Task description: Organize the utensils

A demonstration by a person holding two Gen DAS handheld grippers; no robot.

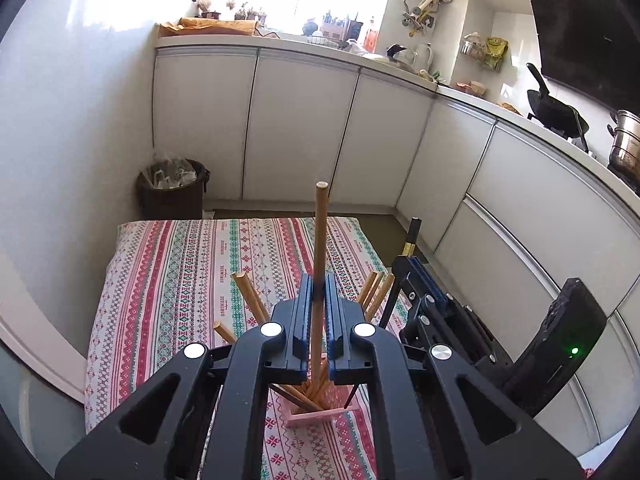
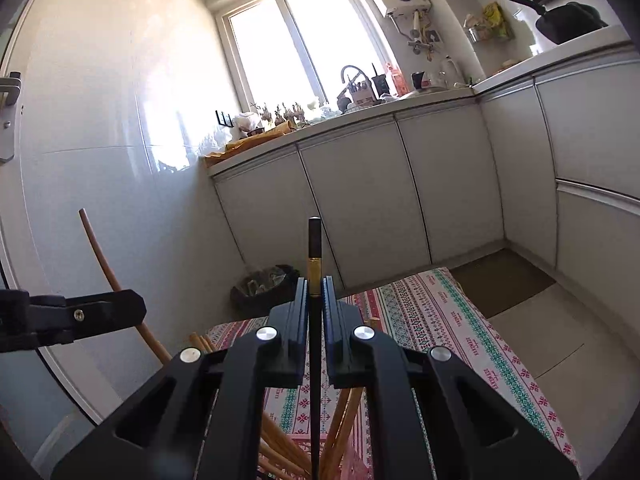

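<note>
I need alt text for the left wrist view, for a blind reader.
The left gripper holds a wooden chopstick upright above a pink holder of chopsticks on a patterned cloth. At right, the right gripper holds a black chopstick.

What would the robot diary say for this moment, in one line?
left tool: shut on wooden chopstick | right tool: shut on black chopstick | both sticks upright over pink holder | holder on striped cloth
</note>
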